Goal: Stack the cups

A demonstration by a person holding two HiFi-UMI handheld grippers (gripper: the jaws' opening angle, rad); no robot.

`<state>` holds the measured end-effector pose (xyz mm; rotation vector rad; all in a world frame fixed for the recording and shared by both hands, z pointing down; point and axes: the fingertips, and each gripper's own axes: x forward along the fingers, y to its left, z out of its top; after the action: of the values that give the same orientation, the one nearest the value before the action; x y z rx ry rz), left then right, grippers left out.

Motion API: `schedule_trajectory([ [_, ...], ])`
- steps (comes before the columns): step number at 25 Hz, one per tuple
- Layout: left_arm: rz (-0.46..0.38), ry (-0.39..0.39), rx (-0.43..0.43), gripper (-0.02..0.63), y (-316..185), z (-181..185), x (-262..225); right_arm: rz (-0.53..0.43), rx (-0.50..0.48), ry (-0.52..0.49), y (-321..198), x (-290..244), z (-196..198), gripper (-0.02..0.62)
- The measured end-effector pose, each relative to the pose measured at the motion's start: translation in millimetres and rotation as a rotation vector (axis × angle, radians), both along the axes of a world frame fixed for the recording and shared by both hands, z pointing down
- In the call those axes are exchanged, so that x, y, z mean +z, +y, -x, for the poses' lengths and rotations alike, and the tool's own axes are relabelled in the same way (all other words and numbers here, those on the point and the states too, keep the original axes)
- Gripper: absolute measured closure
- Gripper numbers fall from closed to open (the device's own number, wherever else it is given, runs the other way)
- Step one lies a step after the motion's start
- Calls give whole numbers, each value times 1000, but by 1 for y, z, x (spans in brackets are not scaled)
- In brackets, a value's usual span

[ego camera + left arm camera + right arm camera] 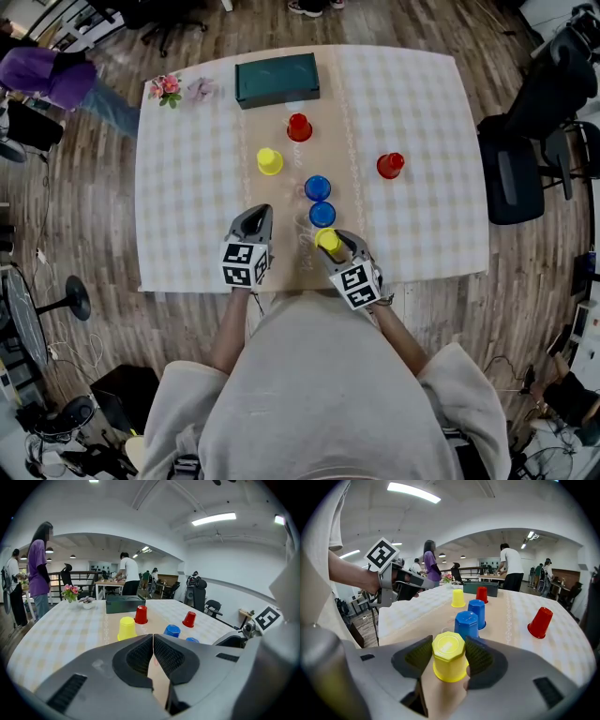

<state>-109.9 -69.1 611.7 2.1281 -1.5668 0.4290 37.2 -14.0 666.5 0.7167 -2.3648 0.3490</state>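
Several upturned plastic cups stand on the checked table. My right gripper is shut on a yellow cup, its pads pressing both sides near the table's front edge. Just beyond it a blue cup and a second blue cup stand in a line. Further off are another yellow cup, a red cup and a red cup to the right. My left gripper rests left of the held cup, shut with its pads touching and nothing between them.
A dark green box lies at the table's far edge, with a small flower pot and a little bowl to its left. Office chairs stand right of the table. A person in purple stands beyond the far left corner.
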Motion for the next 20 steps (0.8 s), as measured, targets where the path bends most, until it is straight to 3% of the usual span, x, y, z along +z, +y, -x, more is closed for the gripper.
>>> schedule_trajectory([
  [8,-7,5,-2,591,3,0,1,-19,-2,-7,4,10,-2,370],
  [13,-8,7,-3,591,-3,-14,-1,-5,13,-34,-3,-4,-15,278],
  [20,-16,10,-3,591,1,2,-3,-68,50,-78,-19,-37,-3,270],
])
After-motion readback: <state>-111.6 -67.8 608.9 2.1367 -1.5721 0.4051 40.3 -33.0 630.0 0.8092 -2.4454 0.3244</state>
